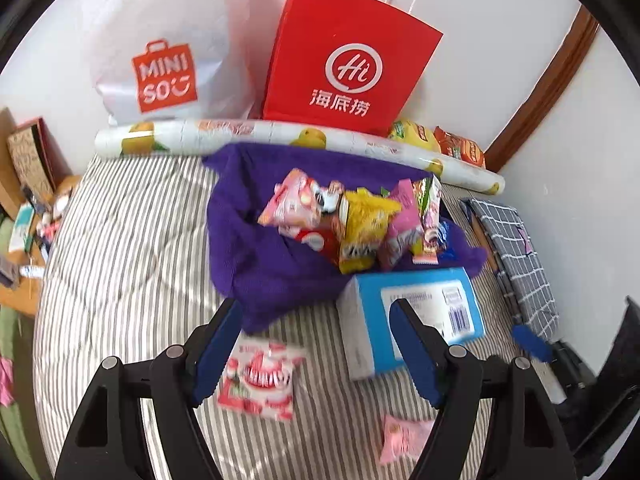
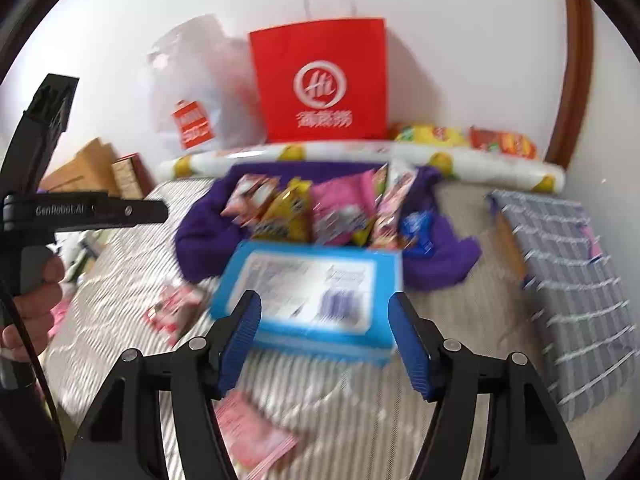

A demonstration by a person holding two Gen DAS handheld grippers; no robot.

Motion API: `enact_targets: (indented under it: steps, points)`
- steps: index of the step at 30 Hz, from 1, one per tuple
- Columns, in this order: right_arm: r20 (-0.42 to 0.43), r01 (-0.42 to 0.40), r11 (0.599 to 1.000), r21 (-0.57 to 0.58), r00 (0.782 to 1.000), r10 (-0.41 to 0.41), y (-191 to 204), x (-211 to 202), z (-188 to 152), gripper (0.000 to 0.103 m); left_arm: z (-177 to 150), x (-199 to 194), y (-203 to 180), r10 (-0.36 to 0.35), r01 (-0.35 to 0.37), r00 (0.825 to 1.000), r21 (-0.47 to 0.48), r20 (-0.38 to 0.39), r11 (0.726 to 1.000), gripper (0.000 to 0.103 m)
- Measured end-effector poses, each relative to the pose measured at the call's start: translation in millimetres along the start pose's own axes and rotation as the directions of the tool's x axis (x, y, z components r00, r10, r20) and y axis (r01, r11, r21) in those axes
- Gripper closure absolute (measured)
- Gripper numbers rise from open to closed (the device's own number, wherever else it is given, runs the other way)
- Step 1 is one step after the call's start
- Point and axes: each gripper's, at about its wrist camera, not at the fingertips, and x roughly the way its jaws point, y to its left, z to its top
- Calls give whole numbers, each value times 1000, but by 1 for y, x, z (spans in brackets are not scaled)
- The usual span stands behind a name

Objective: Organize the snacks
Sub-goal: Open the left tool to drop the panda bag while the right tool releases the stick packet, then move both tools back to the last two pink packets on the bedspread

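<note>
A purple cloth bag (image 1: pixel 248 256) lies open on the striped bedding (image 1: pixel 120 264), holding several snack packets (image 1: pixel 356 224). Just in front of it sits a blue and white box (image 1: pixel 416 316). My left gripper (image 1: pixel 318 346) hovers open over the bedding with nothing between its fingers. A pink and white snack packet (image 1: pixel 260 380) lies below it, and a small pink candy (image 1: pixel 400 438) lies nearer. In the right wrist view my right gripper (image 2: pixel 324 320) is open and empty, just short of the blue box (image 2: pixel 312 288). The purple bag (image 2: pixel 436 256) and its packets (image 2: pixel 292 208) lie beyond. A pink packet (image 2: pixel 256 436) lies beneath the fingers.
A red paper bag (image 1: pixel 344 64) and a white plastic bag (image 1: pixel 168 52) stand against the wall behind a rolled fruit-print sheet (image 1: pixel 280 136). More snack packs (image 1: pixel 440 140) sit at the far right. A checked grey cloth (image 2: pixel 572 280) lies on the right. Cluttered boxes (image 1: pixel 28 168) are at the left.
</note>
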Motion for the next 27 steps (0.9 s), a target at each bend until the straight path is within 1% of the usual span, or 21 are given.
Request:
enact_targets:
  steps: [5, 10, 13, 17, 20, 22, 25, 26, 27]
  points:
    - [-50, -50, 999, -17, 998, 50, 13, 2, -29, 37, -21, -10, 12, 18, -18, 1000, -10, 7, 1000, 29]
    - [-69, -101, 989, -110, 993, 93, 32, 2, -58, 37, -40, -12, 18, 16, -16, 1000, -12, -6, 1000, 29]
    - [-87, -110, 981, -160, 991, 97, 43, 7, -71, 37, -50, -10, 22, -1, 0, 1000, -20, -16, 1000, 29]
    - [-124, -108, 963, -245, 989, 80, 55, 14, -84, 37, -61, -7, 24, -7, 7, 999, -18, -34, 1000, 29]
    - [-139, -80, 949, -304, 990, 39, 62, 24, -91, 37, -64, -7, 26, 4, -4, 999, -3, -35, 1000, 29]
    - [-144, -64, 948, -313, 989, 19, 63, 31, -92, 37, -65, -7, 30, 15, -15, 999, -7, -32, 1000, 29]
    - [-180, -41, 954, -299, 984, -14, 60, 48, -92, 37, -66, -4, 36, 23, -24, 999, -21, -34, 1000, 29]
    - [-188, -36, 957, -288, 982, -19, 58, 52, -92, 38, -67, -3, 38, 25, -26, 999, -22, -37, 999, 29]
    - [-176, -47, 964, -260, 984, 0, 55, 53, -90, 41, -68, -1, 39, 30, -30, 999, -22, -39, 999, 29]
